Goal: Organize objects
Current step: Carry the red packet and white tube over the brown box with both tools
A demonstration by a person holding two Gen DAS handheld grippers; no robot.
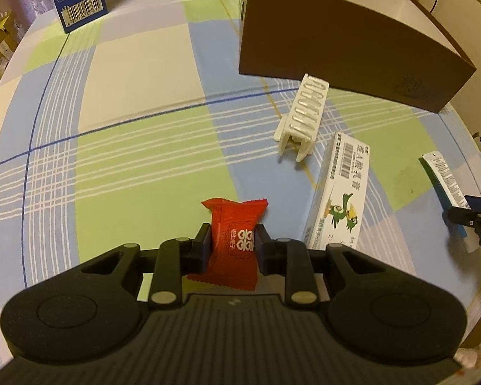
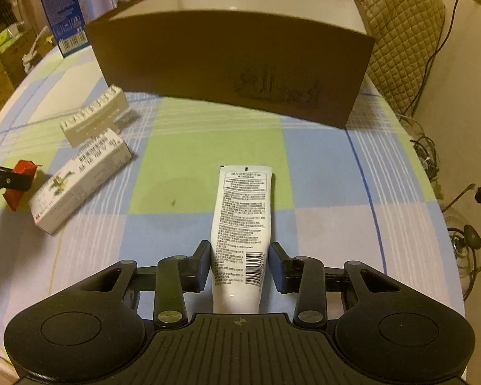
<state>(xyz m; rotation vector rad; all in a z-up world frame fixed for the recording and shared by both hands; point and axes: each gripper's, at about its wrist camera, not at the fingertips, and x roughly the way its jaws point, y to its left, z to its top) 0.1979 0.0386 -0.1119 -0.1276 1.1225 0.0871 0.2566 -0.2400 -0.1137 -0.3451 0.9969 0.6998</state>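
Pick step: left gripper [image 1: 231, 240] clamped red foil candy packet [image 1: 232, 243]; right gripper [image 2: 239, 264] straddled white plastic tube [image 2: 240, 224], jaws unclosed. Next: close, carry both to brown cardboard box [image 2: 227, 61].

Red crinkled foil-like sachet [image 1: 232, 240] – glossy, crimped ends. White plastic tube [image 2: 240, 224] smooth, slight sheen. White printed carton [image 1: 340, 199] – smooth card. Big brown cardboard box [image 2: 234, 64] matt. Cream ridged plastic clip [image 1: 303, 118]. Checked woven cloth [image 1: 128, 122] matt. Black plastic gripper bodies matt, metal rivets.
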